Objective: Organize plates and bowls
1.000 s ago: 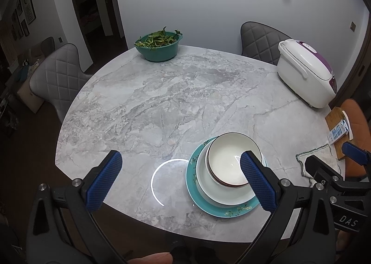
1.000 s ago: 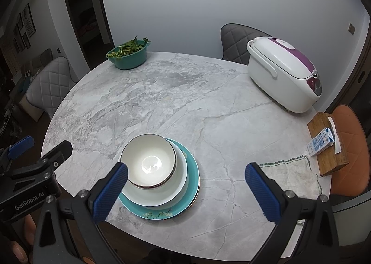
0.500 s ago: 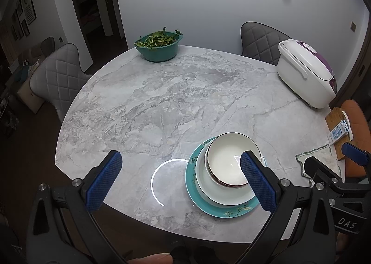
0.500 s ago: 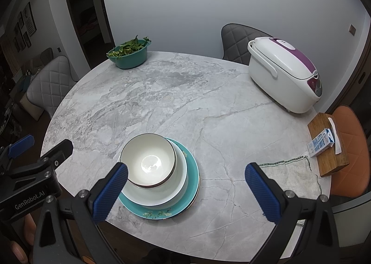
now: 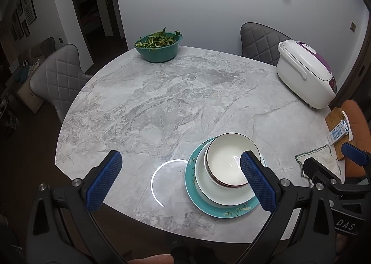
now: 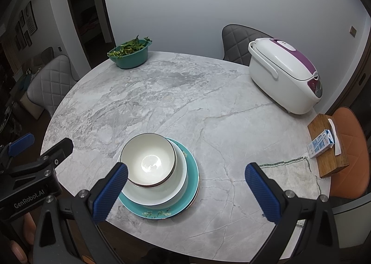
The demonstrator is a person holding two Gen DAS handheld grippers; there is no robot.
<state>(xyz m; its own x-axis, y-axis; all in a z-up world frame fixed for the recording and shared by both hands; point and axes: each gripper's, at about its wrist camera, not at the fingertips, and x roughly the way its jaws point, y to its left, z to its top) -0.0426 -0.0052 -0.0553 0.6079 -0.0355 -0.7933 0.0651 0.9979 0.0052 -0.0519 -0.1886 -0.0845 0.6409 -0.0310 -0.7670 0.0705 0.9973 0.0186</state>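
Hovering both my grippers, fingers spread wide and empty, above the bench (image 5: 162, 106): the stacked bowl (image 6: 148, 159) and plates (image 6: 185, 203) sit between them, nearer my left gripper (image 5: 180, 180) than my right gripper (image 6: 185, 185).

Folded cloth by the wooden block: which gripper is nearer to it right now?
Right. The right gripper hangs with the cloth just past its right-hand pad; the left gripper is across the plate stack, farther off. Both empty, jaws open.
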